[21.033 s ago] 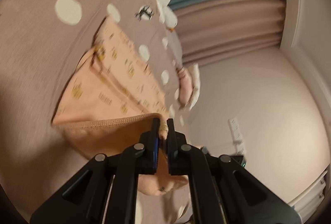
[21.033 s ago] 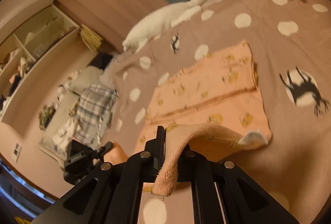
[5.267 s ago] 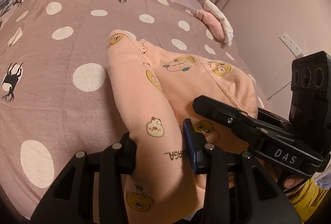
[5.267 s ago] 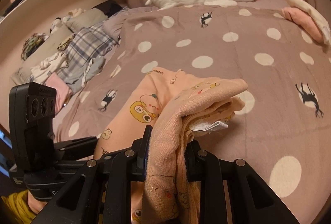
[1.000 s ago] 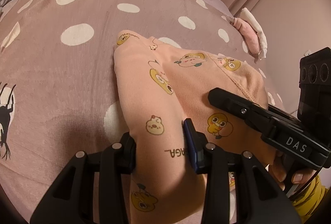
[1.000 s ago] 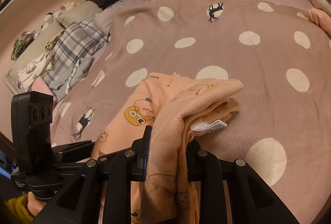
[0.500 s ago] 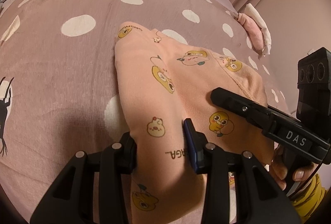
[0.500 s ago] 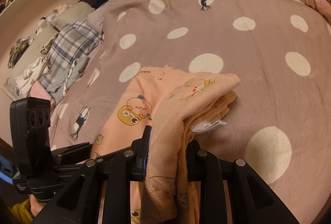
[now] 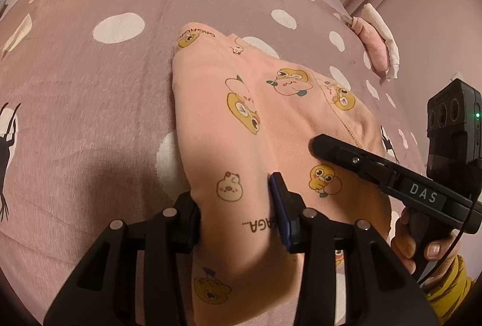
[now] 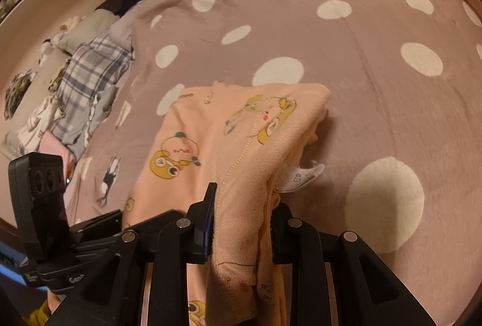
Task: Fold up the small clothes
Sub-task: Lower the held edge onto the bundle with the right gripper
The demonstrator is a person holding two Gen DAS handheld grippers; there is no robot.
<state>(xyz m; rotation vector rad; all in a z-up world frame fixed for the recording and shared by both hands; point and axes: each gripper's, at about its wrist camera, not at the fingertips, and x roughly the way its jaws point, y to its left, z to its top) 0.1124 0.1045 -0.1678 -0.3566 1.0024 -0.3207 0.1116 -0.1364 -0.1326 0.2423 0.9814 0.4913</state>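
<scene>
Garment: peach cartoon-print baby garment [image 9: 271, 127], part-folded, far end lying on the polka-dot blanket [image 9: 90, 103].
Left gripper [image 9: 235, 199]: jaws just eased slightly wider, thick fold still between them.
Right gripper [image 10: 241, 205]: clamped on the bunched edge, lowered toward the blanket since a second ago.
Implication: fold likely about to be laid down.

Two round fisheye pictures in dim, warm pinkish indoor light, with black corners outside each circle. Straight lines bow strongly toward the rims. Light falls from above and behind the cameras. In the left wrist view a broad soft shadow [image 9: 99, 175] darkens the bedspread [image 9: 90, 91] low on the left. In the right wrist view the cloth casts a short shadow [image 10: 334, 133] to its right. Centres are fairly sharp; the far edges are soft and grainy. No glare anywhere.
</scene>
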